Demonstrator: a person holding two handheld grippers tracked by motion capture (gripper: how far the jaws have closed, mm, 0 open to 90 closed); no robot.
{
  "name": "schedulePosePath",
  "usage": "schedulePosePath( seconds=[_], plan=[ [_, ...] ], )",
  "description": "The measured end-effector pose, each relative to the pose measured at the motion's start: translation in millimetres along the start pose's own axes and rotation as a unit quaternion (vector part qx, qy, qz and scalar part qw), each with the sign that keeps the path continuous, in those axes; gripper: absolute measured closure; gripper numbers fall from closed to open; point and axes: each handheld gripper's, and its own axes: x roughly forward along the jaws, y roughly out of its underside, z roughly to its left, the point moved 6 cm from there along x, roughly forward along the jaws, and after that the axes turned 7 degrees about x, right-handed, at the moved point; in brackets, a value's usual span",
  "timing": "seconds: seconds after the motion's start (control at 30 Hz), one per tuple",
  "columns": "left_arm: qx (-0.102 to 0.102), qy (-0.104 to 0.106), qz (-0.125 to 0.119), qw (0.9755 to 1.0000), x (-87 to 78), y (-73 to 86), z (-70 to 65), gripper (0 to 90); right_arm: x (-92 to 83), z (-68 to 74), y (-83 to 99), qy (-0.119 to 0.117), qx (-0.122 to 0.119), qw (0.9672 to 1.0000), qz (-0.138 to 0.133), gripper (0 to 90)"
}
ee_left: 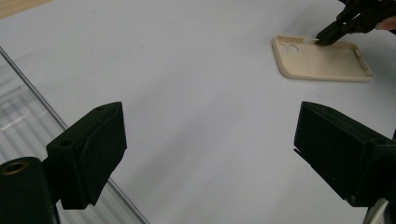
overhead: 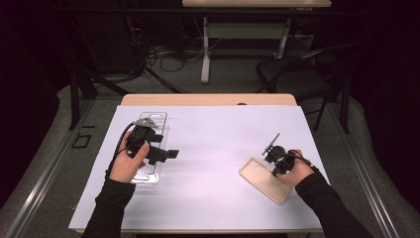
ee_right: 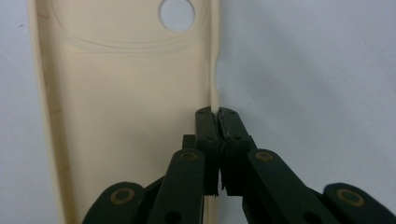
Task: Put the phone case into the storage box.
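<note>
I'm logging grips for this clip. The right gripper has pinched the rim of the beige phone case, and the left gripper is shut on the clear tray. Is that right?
Not quite. The left gripper is open, its fingers wide apart over the white sheet beside the clear tray, holding nothing, as the left gripper view shows. The right gripper has indeed pinched the phone case rim.

I see a cream phone case (ee_right: 121, 121) of smooth, matt, rubbery-looking plastic. The white sheet (overhead: 213, 148) under it looks like matt paper over a pale wooden table (overhead: 208, 99). The tray (overhead: 157, 130) is clear, glossy, ribbed plastic.
</note>
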Motion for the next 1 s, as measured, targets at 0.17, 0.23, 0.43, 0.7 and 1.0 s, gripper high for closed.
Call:
schedulePosePath(
  seconds=[0.17,0.23,0.43,0.7,1.0],
  plan=[
    [0.001,0.000,0.000,1.0000,-0.1,0.0,0.0,9.6,-1.0,0.4,-0.2,0.001,-0.001,1.0000,-0.004,88.5],
    [0.000,0.000,0.000,1.0000,-0.1,0.0,0.0,9.6,-0.4,0.3,-0.7,0.008,0.002,0.9999,-0.012,88.5],
    [-0.001,-0.001,-0.001,1.0000,-0.5,0.1,0.4,9.7,-3.2,-0.4,-0.4,-0.004,0.003,1.0000,-0.008,88.7],
    [0.000,0.001,0.002,1.0000,0.1,0.3,-0.3,9.7,-7.3,-0.4,-0.3,-0.015,0.014,0.9993,-0.031,88.6],
    [0.003,-0.001,0.003,1.0000,1.9,0.1,-1.6,9.7,-16.4,1.3,-0.3,-0.020,0.037,0.9970,-0.065,88.6]
  ],
)
